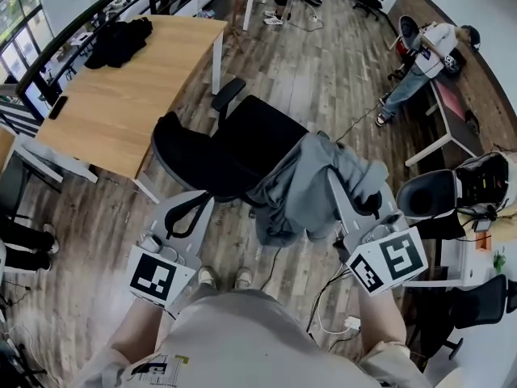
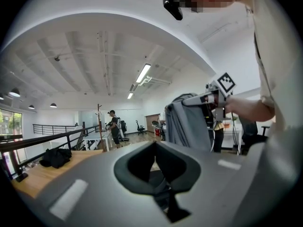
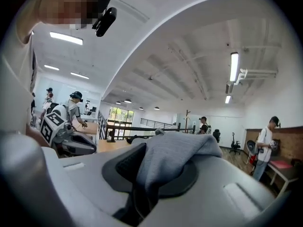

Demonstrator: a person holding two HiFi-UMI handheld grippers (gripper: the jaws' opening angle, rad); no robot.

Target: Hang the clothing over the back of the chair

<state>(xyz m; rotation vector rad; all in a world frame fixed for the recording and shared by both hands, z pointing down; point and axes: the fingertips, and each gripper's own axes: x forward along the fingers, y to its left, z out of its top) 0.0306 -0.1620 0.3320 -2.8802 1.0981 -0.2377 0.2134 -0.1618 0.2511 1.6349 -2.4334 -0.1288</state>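
A black office chair (image 1: 242, 148) stands in front of me, its back toward me. A grey garment (image 1: 311, 184) hangs in a bunch over the chair's right side, with my right gripper (image 1: 343, 186) shut on it. In the right gripper view the grey cloth (image 3: 175, 160) spills out over the jaws of the right gripper (image 3: 142, 193). My left gripper (image 1: 190, 212) is just left of the chair back, shut and holding nothing. In the left gripper view the left gripper (image 2: 165, 193) faces the hanging garment (image 2: 187, 122), and the right gripper (image 2: 210, 98) holds that garment up.
A wooden table (image 1: 137, 79) stands at the far left with a black bundle (image 1: 119, 39) on it. A second black chair (image 1: 428, 192) is close on the right by a white desk. A cable (image 1: 323, 297) lies on the floor. A person (image 1: 420, 55) stands at the far right.
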